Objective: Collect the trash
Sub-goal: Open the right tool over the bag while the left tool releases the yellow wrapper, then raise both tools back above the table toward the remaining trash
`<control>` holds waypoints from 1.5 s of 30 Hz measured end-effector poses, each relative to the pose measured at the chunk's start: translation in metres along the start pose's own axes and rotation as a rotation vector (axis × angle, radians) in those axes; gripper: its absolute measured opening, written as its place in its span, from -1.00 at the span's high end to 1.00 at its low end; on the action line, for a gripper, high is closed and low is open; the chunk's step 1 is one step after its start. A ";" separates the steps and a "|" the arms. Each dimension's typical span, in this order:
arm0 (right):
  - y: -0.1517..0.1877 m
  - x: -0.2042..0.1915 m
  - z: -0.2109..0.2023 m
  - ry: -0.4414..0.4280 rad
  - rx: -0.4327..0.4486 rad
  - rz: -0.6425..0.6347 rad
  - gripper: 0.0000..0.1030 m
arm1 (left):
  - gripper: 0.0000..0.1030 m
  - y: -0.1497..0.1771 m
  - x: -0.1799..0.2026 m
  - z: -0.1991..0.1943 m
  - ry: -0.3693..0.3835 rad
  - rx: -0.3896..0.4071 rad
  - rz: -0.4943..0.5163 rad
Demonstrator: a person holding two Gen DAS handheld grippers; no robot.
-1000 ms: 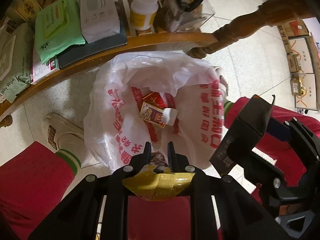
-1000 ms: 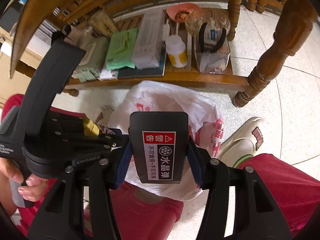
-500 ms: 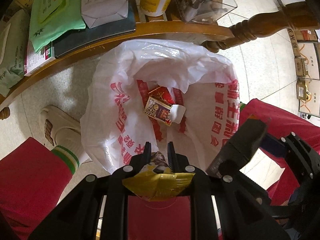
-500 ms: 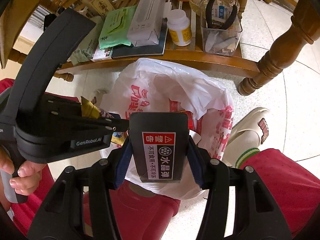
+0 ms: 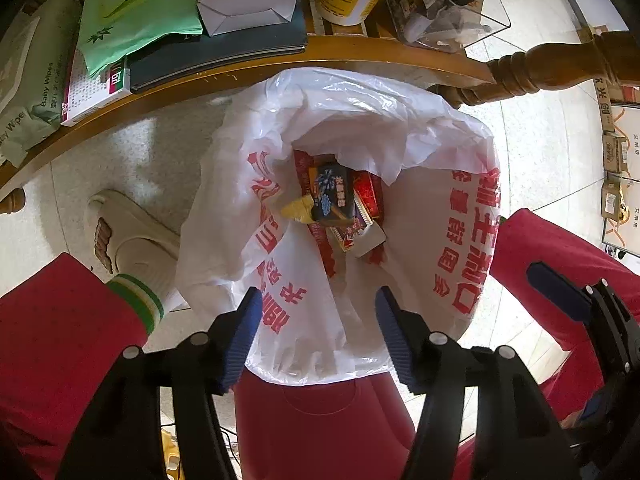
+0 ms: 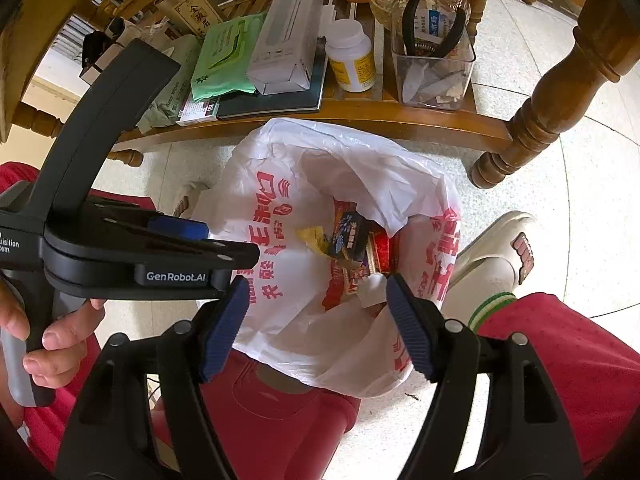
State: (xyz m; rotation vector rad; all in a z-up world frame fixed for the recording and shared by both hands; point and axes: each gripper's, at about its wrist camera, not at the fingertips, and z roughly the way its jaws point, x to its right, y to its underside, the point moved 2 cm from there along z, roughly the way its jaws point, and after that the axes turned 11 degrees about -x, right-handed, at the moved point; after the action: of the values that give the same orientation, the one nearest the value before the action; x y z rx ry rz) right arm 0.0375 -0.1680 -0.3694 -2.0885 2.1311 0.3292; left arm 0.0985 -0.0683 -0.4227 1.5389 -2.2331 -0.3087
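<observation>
The white plastic bag stands open on the floor between the person's knees, holding a dark box and yellow wrapper. Above it, left gripper and right gripper hang spread, empty; a clean step means lifting straight clear of the rim.

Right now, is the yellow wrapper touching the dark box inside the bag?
Touching. The left wrist view shows the yellow wrapper lying against the dark box's edge, no gap between them.
</observation>
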 end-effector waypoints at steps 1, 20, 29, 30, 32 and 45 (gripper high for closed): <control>0.000 -0.001 -0.001 0.000 0.002 0.000 -0.35 | -0.13 0.000 0.000 -0.001 0.000 0.001 -0.001; 0.043 -0.022 -0.129 0.040 0.263 -0.075 -0.68 | -0.62 0.106 -0.006 -0.097 -0.169 0.201 0.054; 0.040 -0.051 -0.320 0.093 0.610 -0.226 -0.87 | -0.75 0.180 -0.019 -0.260 -0.233 0.421 0.084; 0.036 -0.056 -0.345 0.086 0.650 -0.244 -0.87 | -0.75 0.186 -0.021 -0.285 -0.241 0.456 0.077; 0.032 -0.064 -0.377 0.078 0.700 -0.270 -0.87 | -0.84 0.194 -0.026 -0.325 -0.244 0.514 0.066; -0.047 -0.120 -0.508 -0.003 0.783 -0.390 -0.87 | -0.84 0.187 -0.023 -0.445 -0.314 0.575 0.063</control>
State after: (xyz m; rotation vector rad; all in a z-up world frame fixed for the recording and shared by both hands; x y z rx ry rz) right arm 0.1142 -0.1803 0.1492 -1.9077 1.4307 -0.4711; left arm 0.1495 0.0435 0.0448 1.7854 -2.7787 0.1413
